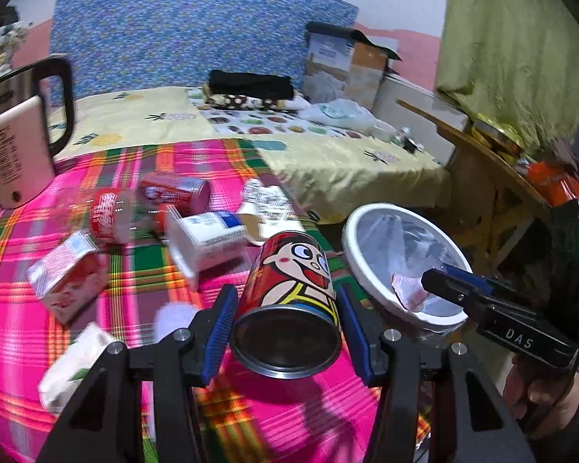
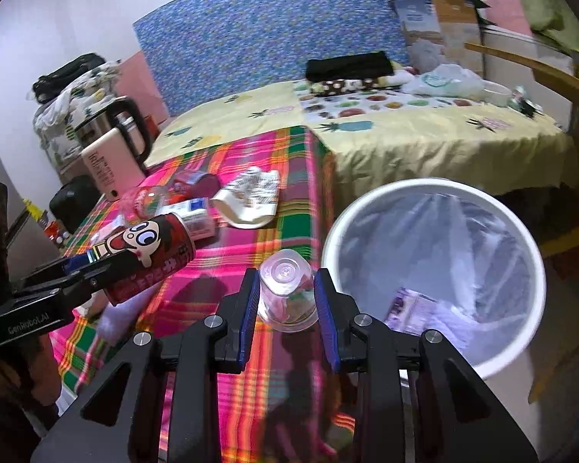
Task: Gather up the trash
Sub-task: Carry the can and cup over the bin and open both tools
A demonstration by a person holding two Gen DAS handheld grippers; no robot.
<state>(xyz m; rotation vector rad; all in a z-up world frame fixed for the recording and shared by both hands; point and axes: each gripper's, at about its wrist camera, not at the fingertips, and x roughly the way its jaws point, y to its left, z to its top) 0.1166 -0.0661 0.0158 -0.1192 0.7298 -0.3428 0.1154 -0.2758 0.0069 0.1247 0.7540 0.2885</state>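
Observation:
My left gripper (image 1: 287,301) is shut on a red cartoon-face can (image 1: 289,305) and holds it tilted above the plaid cloth, left of the white trash bin (image 1: 370,270). The can also shows in the right wrist view (image 2: 150,254). My right gripper (image 2: 287,289) is shut on a clear plastic cup (image 2: 287,293), held beside the bin's left rim (image 2: 328,239). The bin has a clear liner and some wrappers (image 2: 409,308) inside. In the left wrist view the right gripper (image 1: 436,281) reaches over the bin.
On the plaid cloth (image 1: 135,277) lie a red can (image 1: 177,191), a clear bottle (image 1: 112,218), a white box (image 1: 208,239), a small carton (image 1: 65,274), crumpled paper (image 1: 266,204) and tissue (image 1: 77,366). A kettle (image 1: 15,127) stands far left. A bed lies behind.

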